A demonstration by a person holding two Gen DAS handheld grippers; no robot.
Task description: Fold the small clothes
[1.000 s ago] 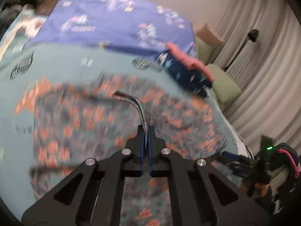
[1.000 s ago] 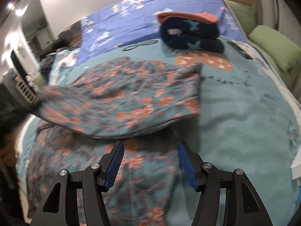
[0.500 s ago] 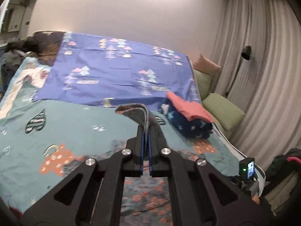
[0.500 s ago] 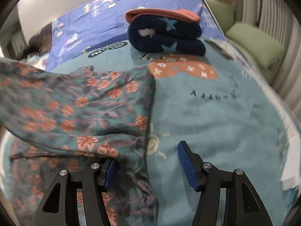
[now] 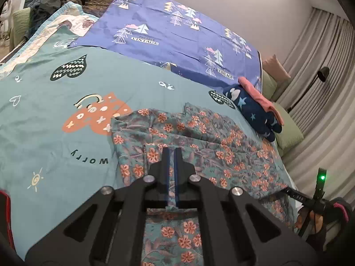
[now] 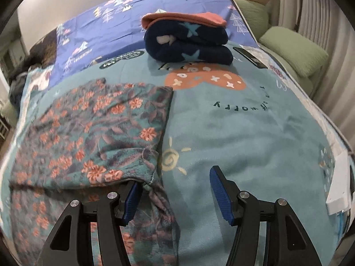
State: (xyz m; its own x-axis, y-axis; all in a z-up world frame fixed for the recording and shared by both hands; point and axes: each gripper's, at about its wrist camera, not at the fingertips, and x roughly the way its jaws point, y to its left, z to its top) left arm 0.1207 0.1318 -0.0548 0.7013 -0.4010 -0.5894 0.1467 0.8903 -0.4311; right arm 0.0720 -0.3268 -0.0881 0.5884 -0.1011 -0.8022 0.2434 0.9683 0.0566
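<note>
- Your left gripper [image 5: 172, 153] is sitting clamped tight, jaws basically together, and it looks like it's pinching a bit of the floral cloth [image 5: 199, 137] between the pads.
- That cloth is lying spread on the teal blanket [image 5: 55, 133], with a folded layer on top; from the right wrist view the folded edge is running down the middle of the bed [image 6: 111, 119].
- Your right gripper [image 6: 175, 190] is hanging about half open and gripping nothing. Its left finger [image 6: 131, 199] is tucking in right under the cloth's near corner, and the other finger is sitting over bare blanket.
- A folded navy bundle with stars [image 6: 188, 46] is resting further back, well apart from the cloth, with a pink piece [image 6: 182, 18] lying on top of it.
- Behind that you're looking at a purple sheet [image 5: 168, 33] with little trees, and green pillows [image 6: 292, 48] are sitting off the bed's right side.
- Can't tell what kind of garment the floral one is.
</note>
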